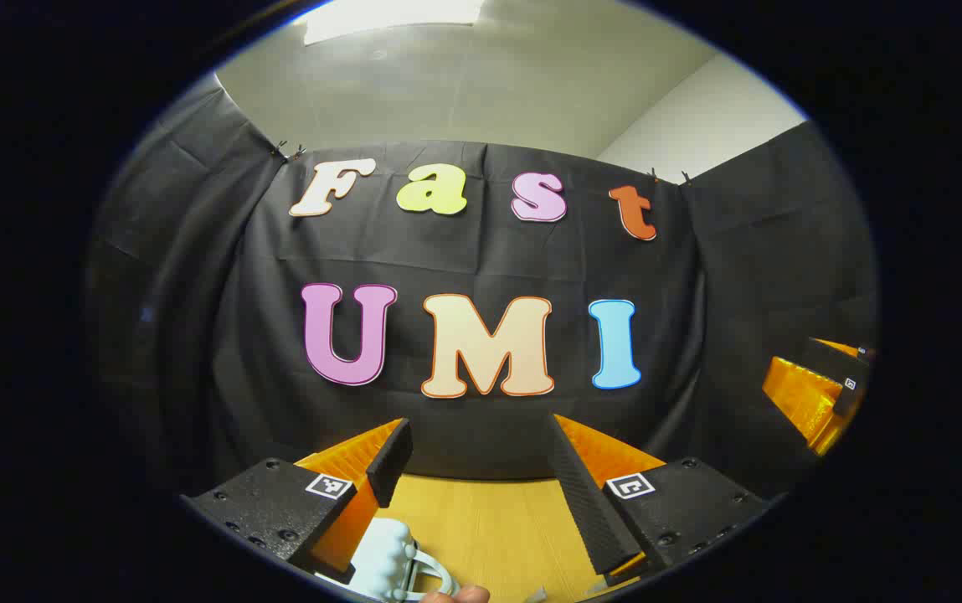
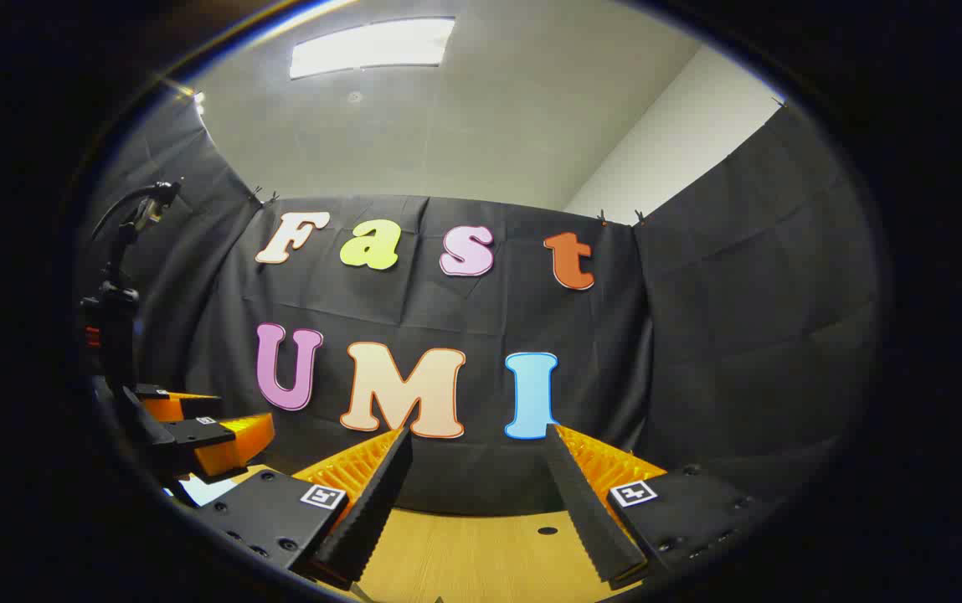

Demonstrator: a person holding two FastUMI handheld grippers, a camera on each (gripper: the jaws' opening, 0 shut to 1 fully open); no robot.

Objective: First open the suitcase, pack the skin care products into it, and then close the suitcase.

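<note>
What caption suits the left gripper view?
Left gripper, jaws open, raised above a wooden table facing the booth wall.

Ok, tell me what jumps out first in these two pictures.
Both pairs of tongs stand open and raised toward the booth's wall: the left tongs low in the left gripper view, the right tongs low in the right gripper view. Under them runs a wooden table. A pale ridged object sits by the left tongs' left finger, and a ceiling light glows above.
</note>
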